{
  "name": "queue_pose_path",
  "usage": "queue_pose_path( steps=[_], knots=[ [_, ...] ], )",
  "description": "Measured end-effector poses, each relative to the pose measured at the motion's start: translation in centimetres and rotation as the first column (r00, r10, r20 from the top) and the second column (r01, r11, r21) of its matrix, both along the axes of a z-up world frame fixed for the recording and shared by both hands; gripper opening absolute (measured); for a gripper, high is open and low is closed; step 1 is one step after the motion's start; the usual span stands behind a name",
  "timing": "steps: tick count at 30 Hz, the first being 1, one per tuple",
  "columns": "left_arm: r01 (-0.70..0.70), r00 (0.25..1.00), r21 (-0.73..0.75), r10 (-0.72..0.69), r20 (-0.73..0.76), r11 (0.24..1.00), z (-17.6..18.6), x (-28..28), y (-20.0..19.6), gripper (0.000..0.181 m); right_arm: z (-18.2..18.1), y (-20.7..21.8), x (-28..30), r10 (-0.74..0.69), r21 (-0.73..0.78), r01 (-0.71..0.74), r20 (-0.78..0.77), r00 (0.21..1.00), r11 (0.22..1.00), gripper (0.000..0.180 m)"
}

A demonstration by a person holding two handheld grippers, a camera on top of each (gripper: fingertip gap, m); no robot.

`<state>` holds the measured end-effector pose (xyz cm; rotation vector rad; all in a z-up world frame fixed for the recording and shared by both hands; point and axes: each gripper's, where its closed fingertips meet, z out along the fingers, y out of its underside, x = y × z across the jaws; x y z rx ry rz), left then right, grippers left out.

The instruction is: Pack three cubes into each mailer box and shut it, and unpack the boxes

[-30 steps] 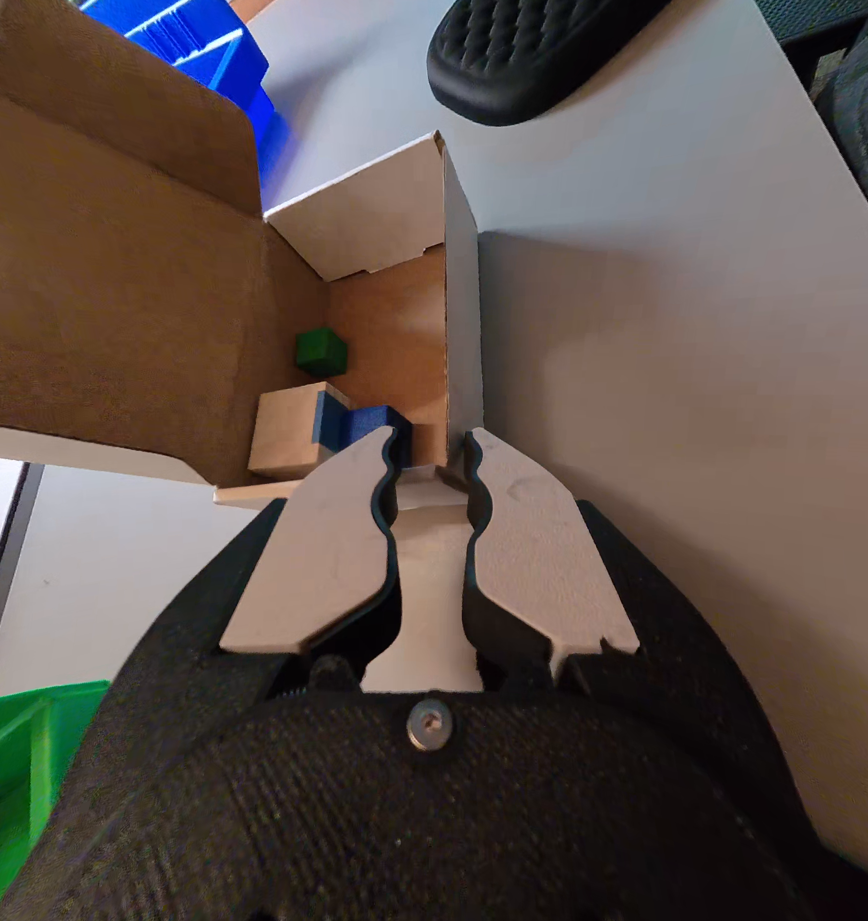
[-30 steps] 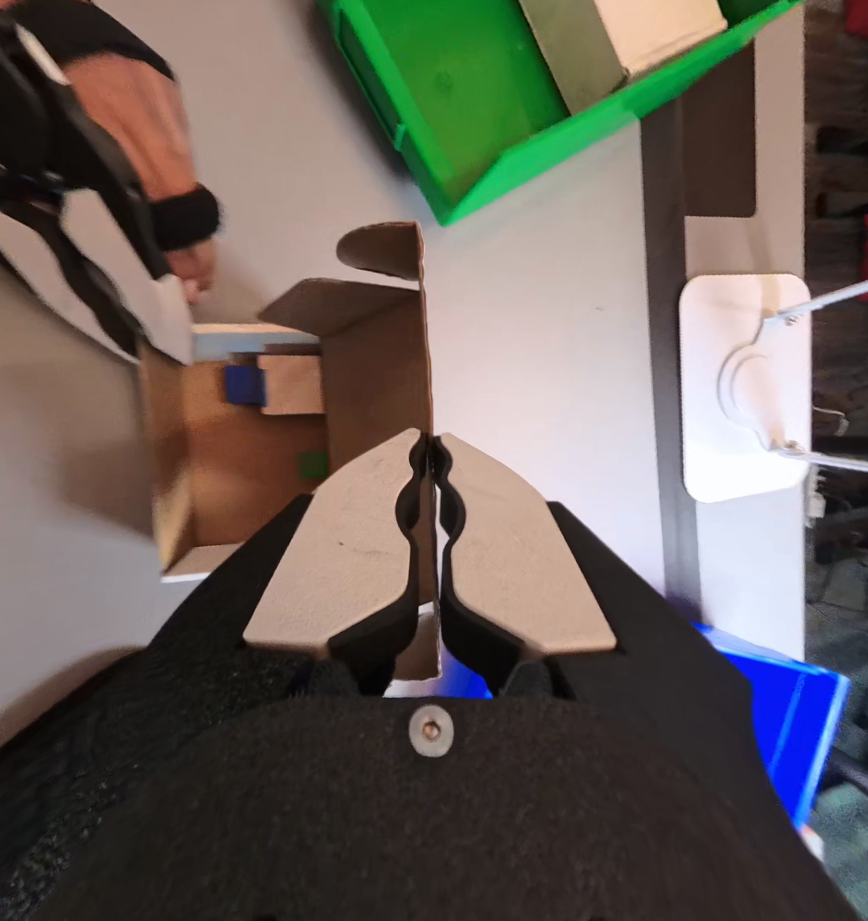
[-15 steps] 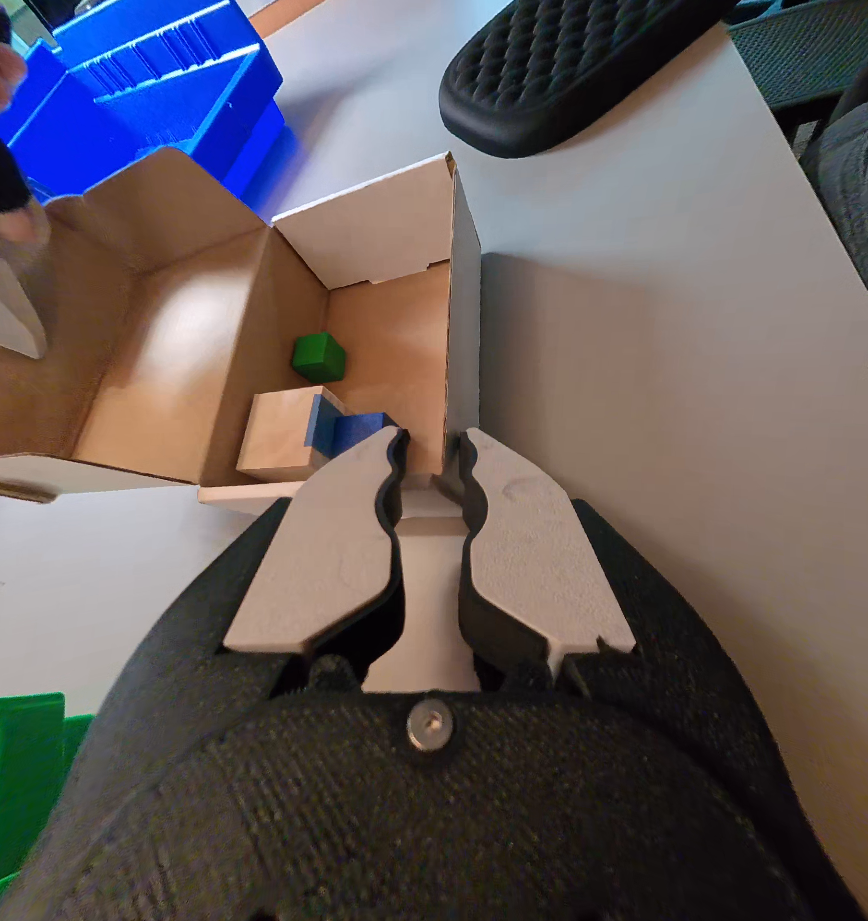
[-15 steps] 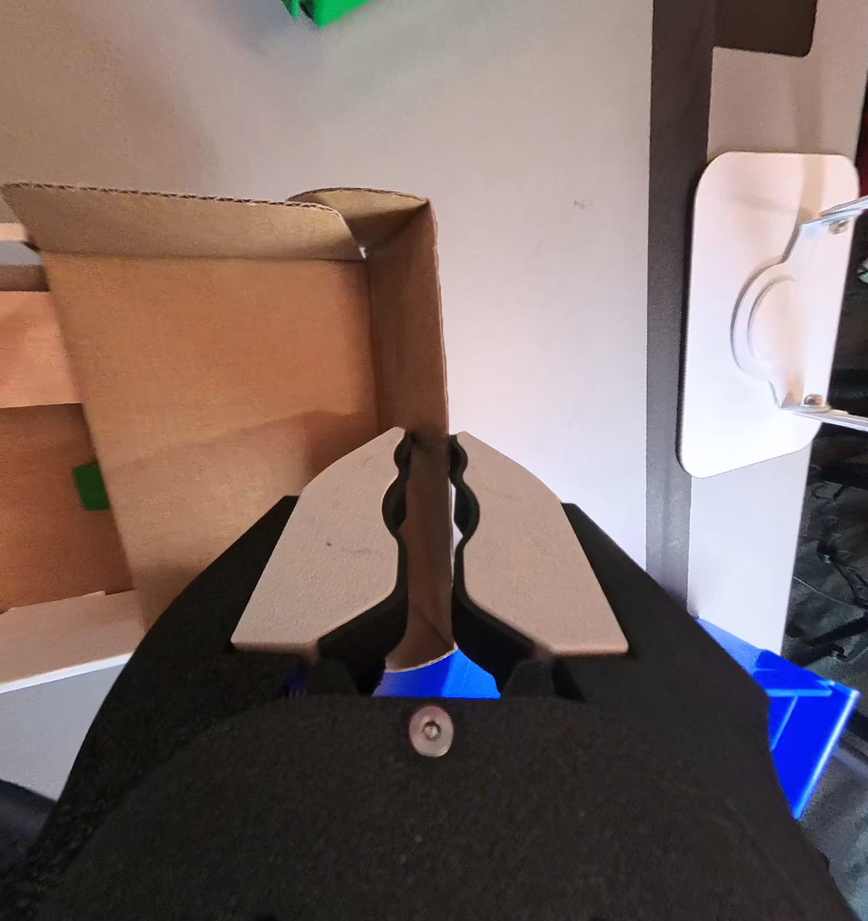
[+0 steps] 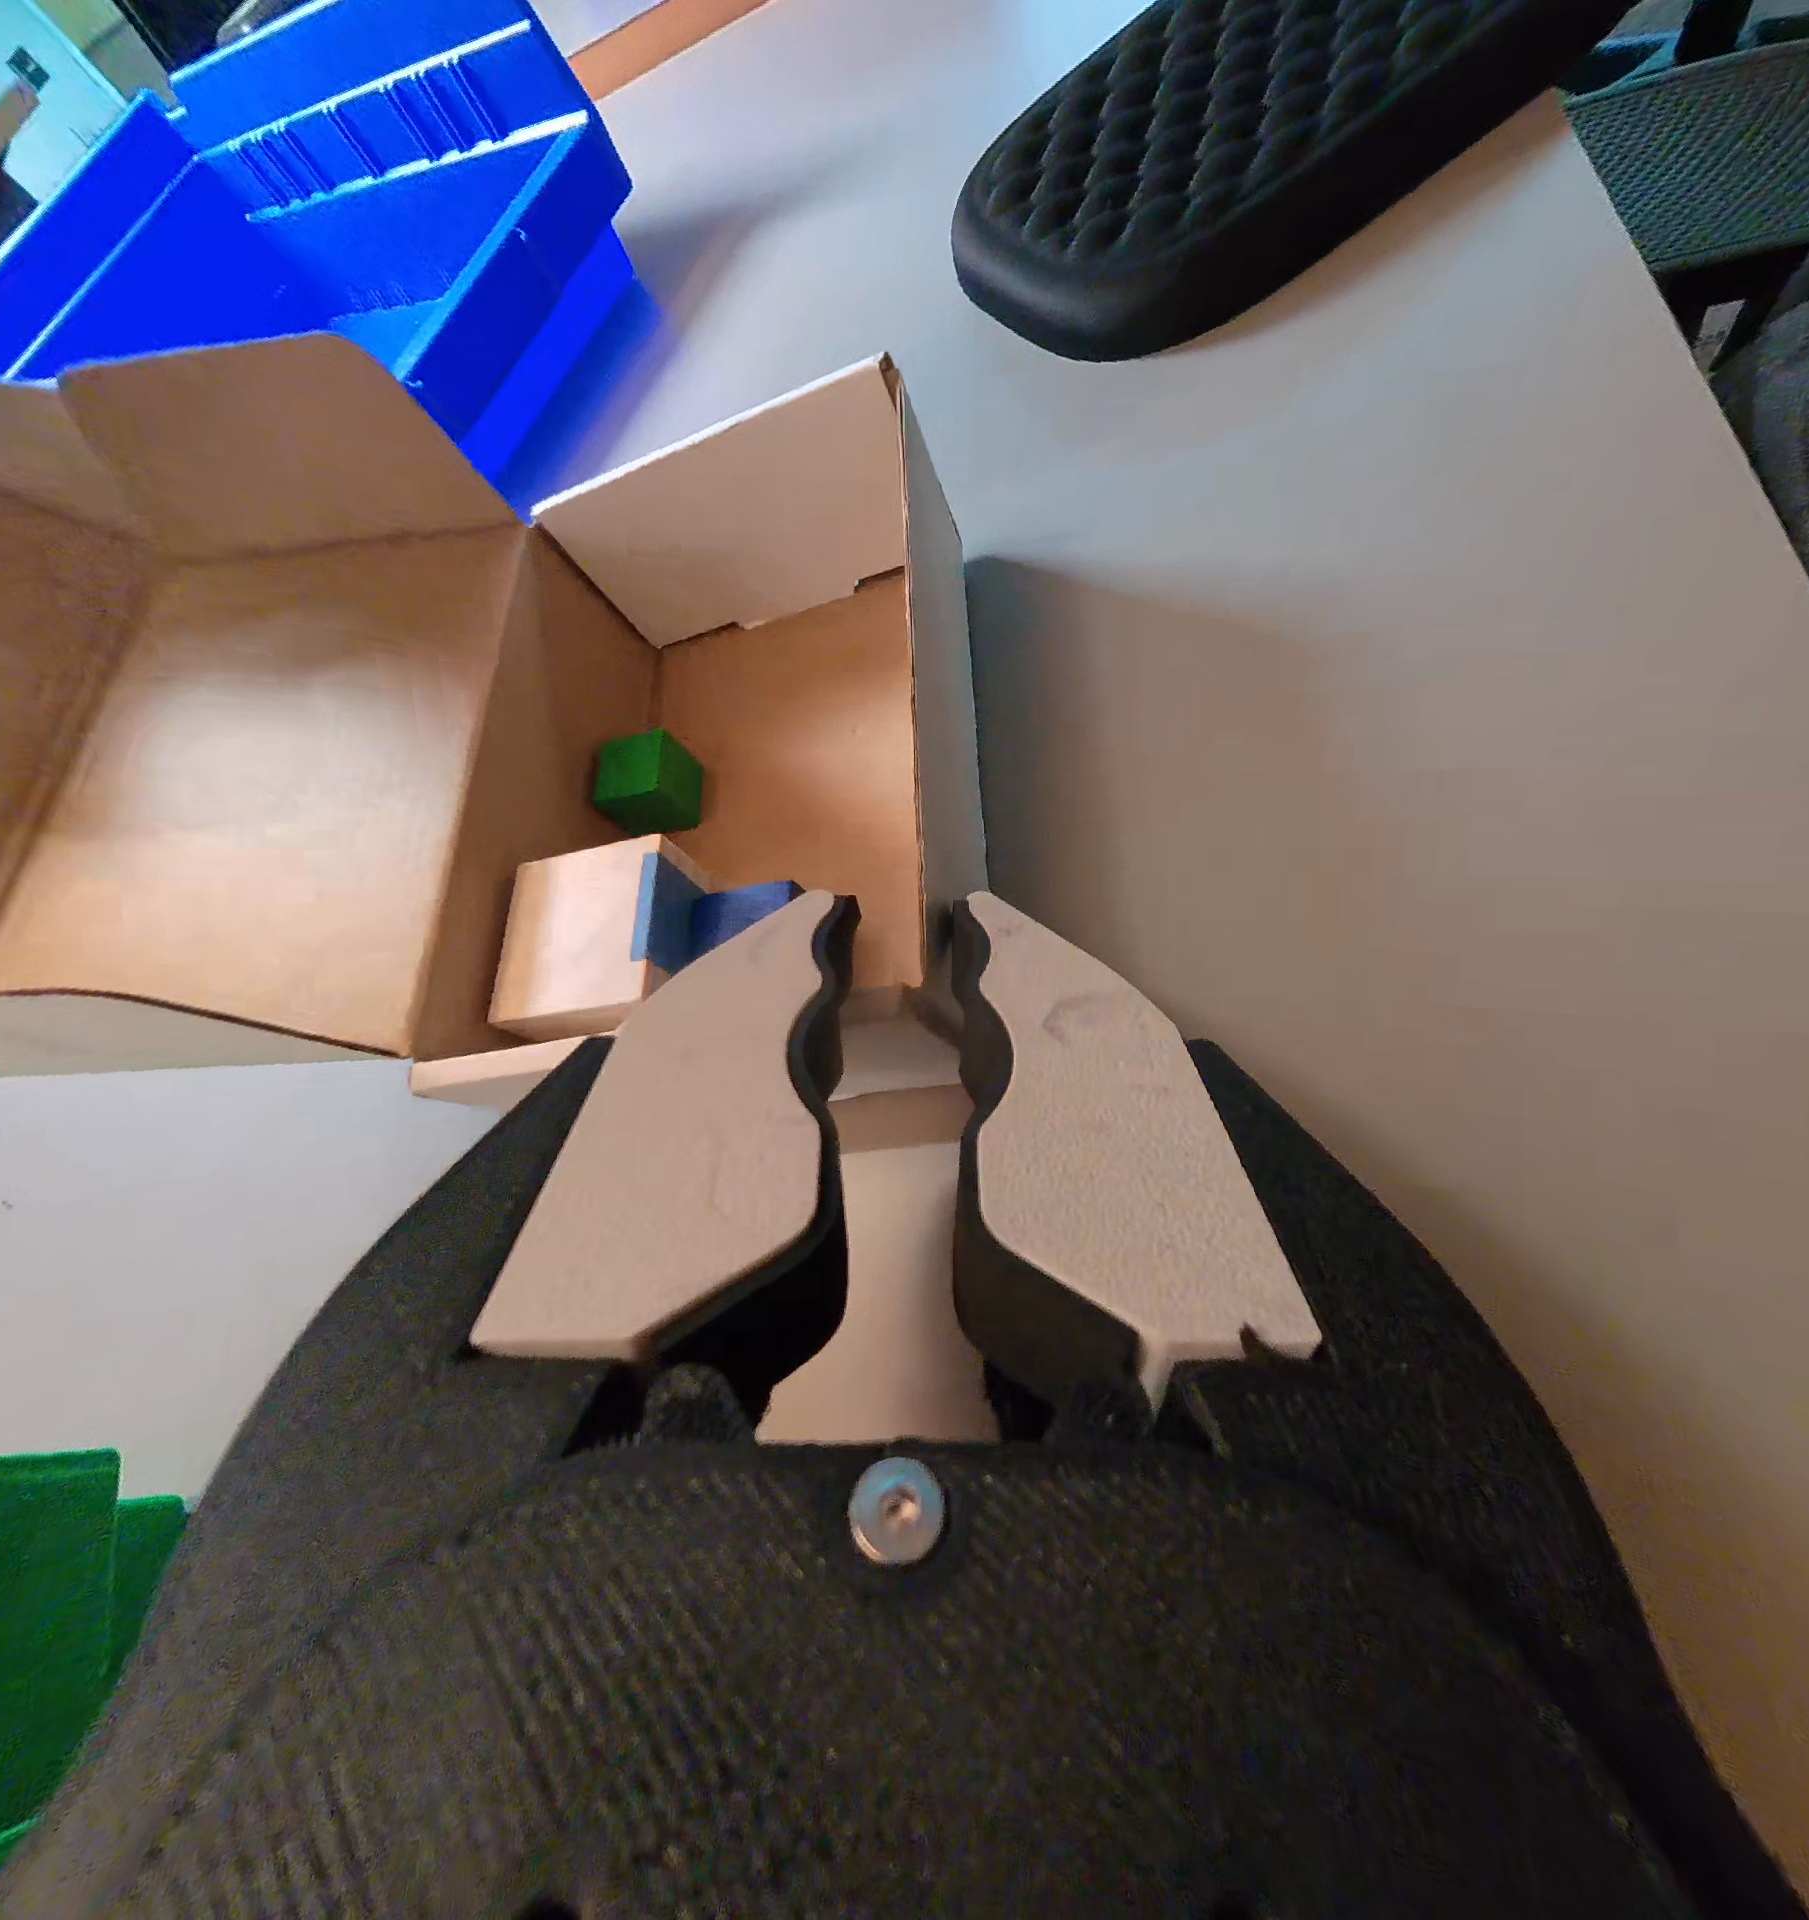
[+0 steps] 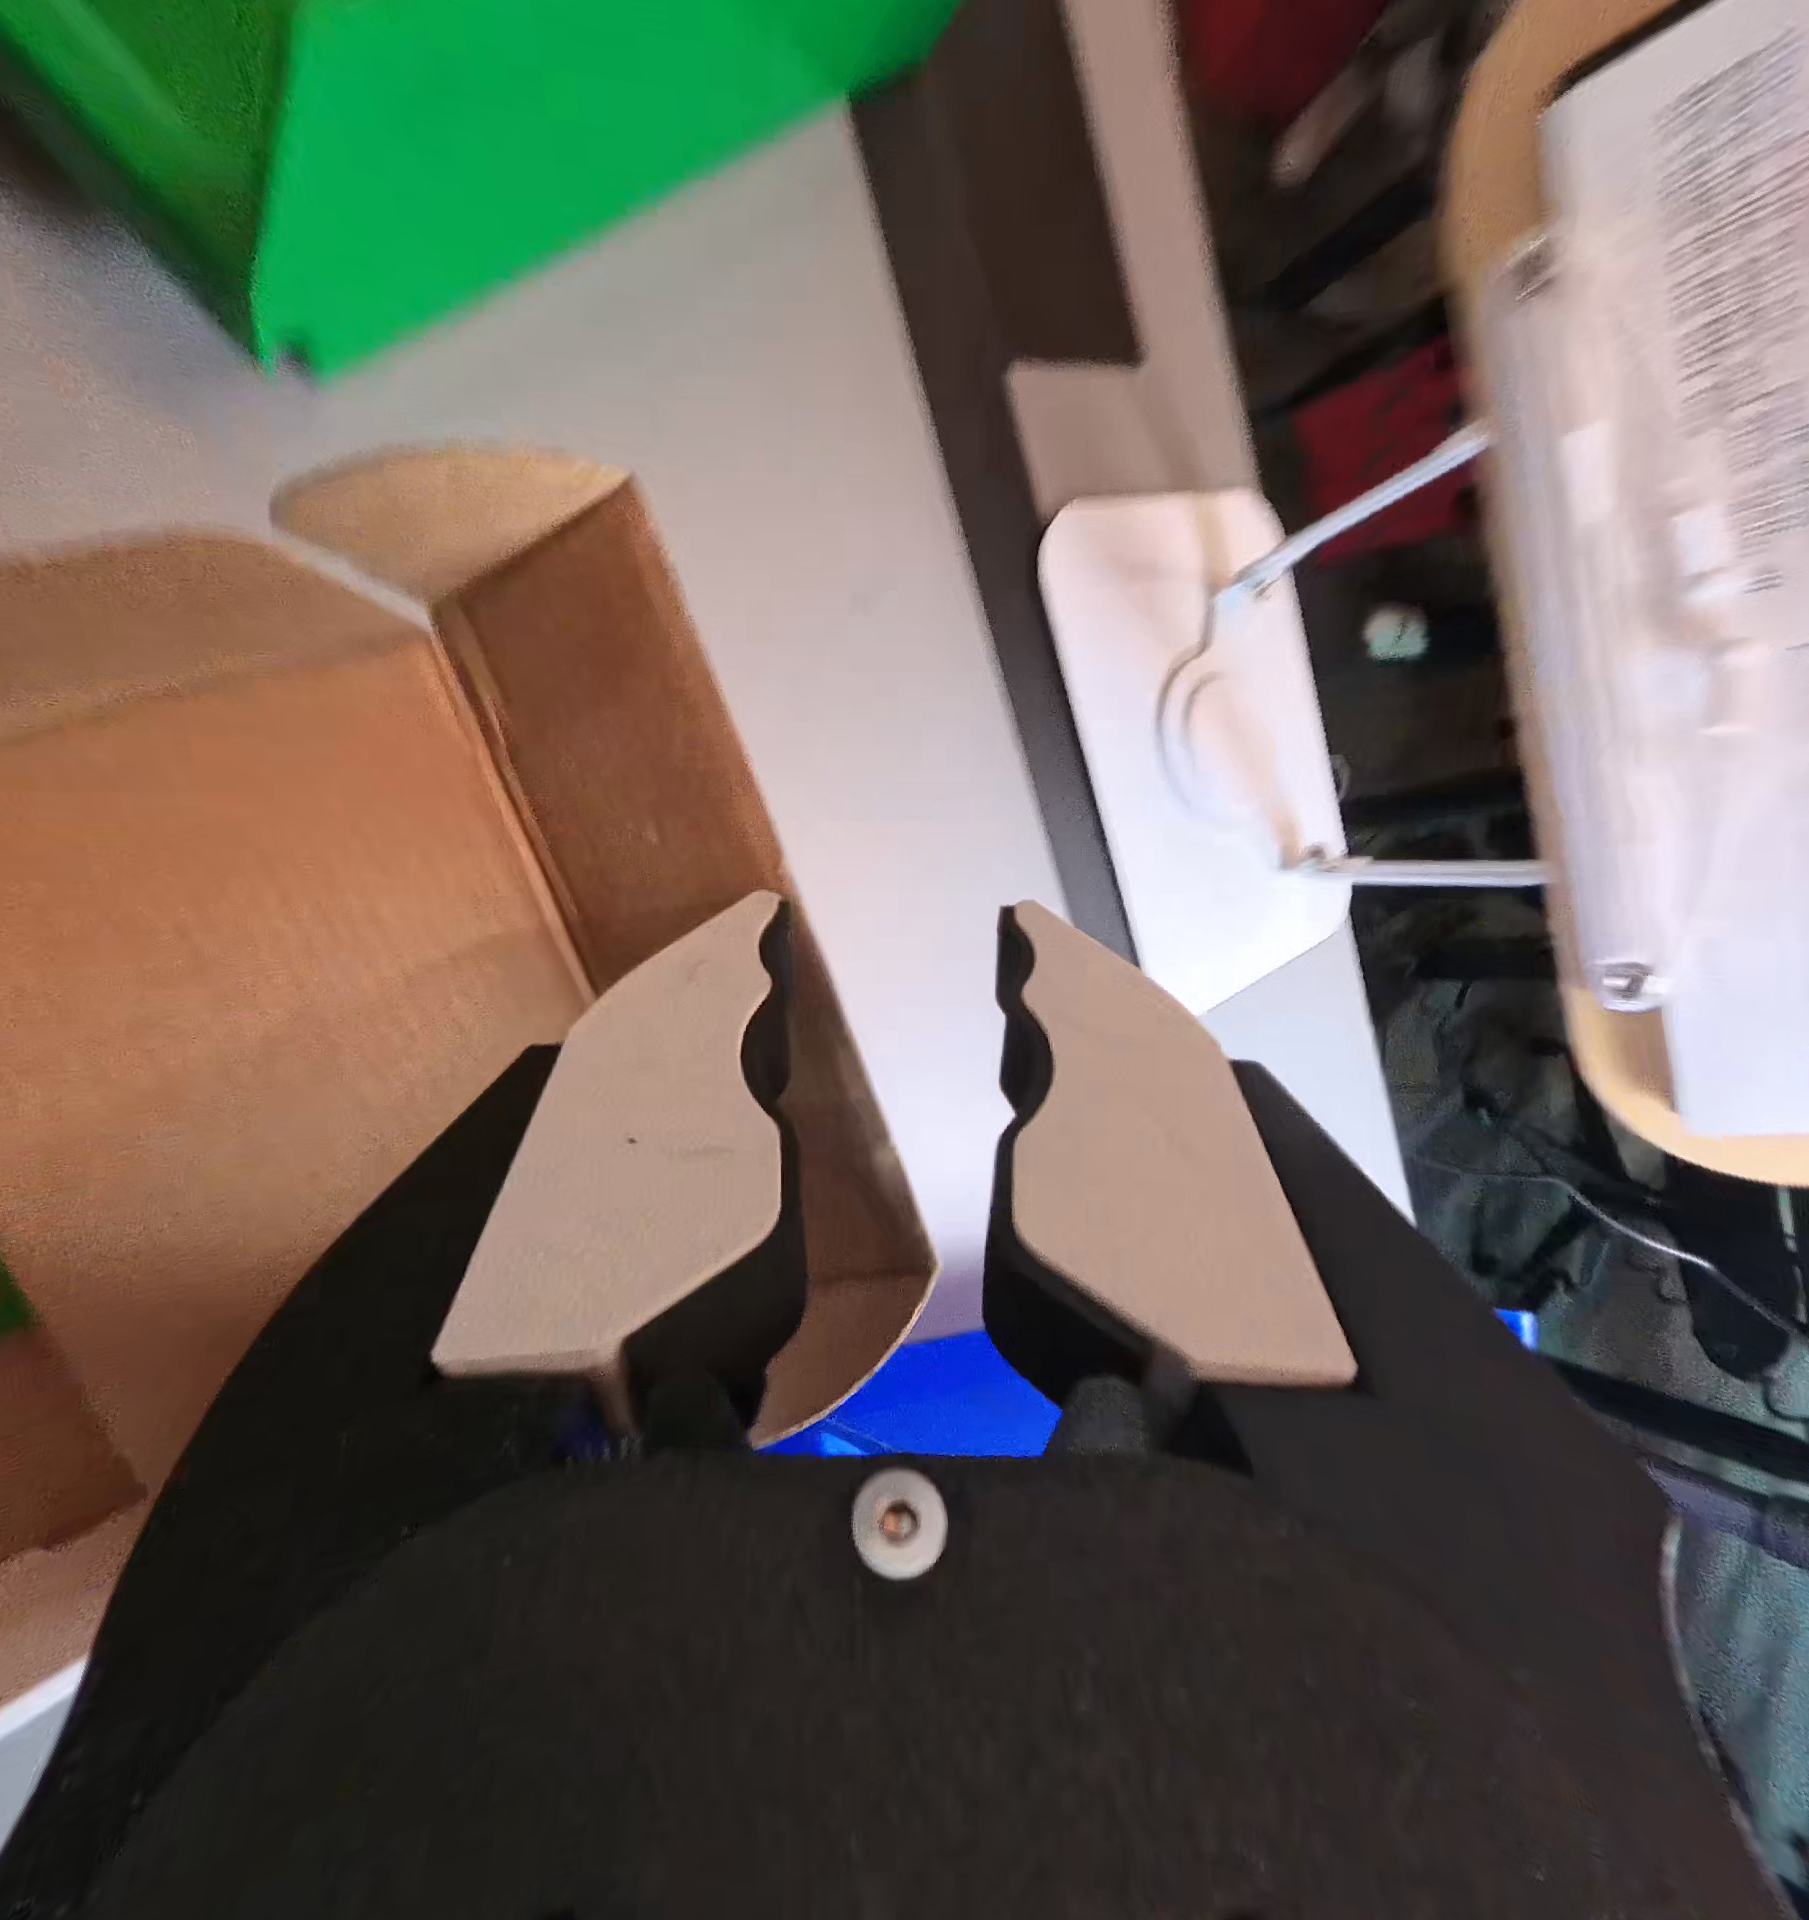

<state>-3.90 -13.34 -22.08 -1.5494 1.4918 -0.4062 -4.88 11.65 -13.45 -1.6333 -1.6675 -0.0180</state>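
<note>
The left gripper (image 5: 902, 914) sits at the lower middle of the left wrist view, its fingers a little apart and straddling the near corner of the open mailer box (image 5: 936, 727); the box's white side wall runs up between the tips, though whether they press on it I cannot tell. Inside the box, a green cube (image 5: 645, 779) lies near the centre of the frame, and below it a pale wooden cube (image 5: 573, 940) touches a blue cube (image 5: 718, 920), partly hidden by the left finger. The lid (image 5: 204, 748) lies folded open to the left. A blue bin (image 5: 360, 239) stands in the upper left, a black padded rest (image 5: 1222, 177) in the upper right, both on the grey surface (image 5: 1347, 831).

In the blurred right wrist view, the right gripper (image 6: 889, 925) is spread wide, holding nothing. A brown lid flap (image 6: 661, 831) passes beside its left finger. A green bin (image 6: 526, 156) fills the upper left.
</note>
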Motion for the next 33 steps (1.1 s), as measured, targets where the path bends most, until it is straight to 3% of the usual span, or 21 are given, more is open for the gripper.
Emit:
queue_pose_path(
  steps=[4,7,13,19,28,33],
  knots=[
    [-0.035,0.999,0.013,0.034,0.007,0.999,0.0,0.0,0.7,0.018,6.9,-4.2,0.1,0.055,0.036,-0.046,-0.283,0.957,0.998,0.040],
    [-0.063,0.998,0.013,0.063,0.020,0.998,0.1,0.0,1.2,0.018,8.0,-8.3,1.4,0.086,0.006,-0.090,-0.362,0.928,0.996,0.039],
    [-0.113,0.993,0.055,0.112,0.020,0.992,0.1,0.7,2.3,0.017,1.2,-14.9,3.9,0.054,-0.222,-0.112,-0.254,0.966,0.969,0.037],
    [-0.116,0.993,0.069,0.114,0.036,0.991,0.5,1.0,2.5,0.022,-5.7,-16.3,3.3,-0.099,-0.444,0.014,-0.168,0.981,0.896,0.039],
    [-0.125,0.992,0.108,0.126,0.005,0.986,0.5,-0.1,2.4,0.023,-8.8,-16.4,-0.8,-0.094,-0.541,0.106,0.050,0.994,0.834,0.062],
    [-0.135,0.991,0.147,0.137,-0.007,0.980,0.4,0.0,2.4,0.023,-10.0,-15.2,-0.8,-0.127,-0.528,0.183,0.140,0.982,0.829,0.057]
  ],
)
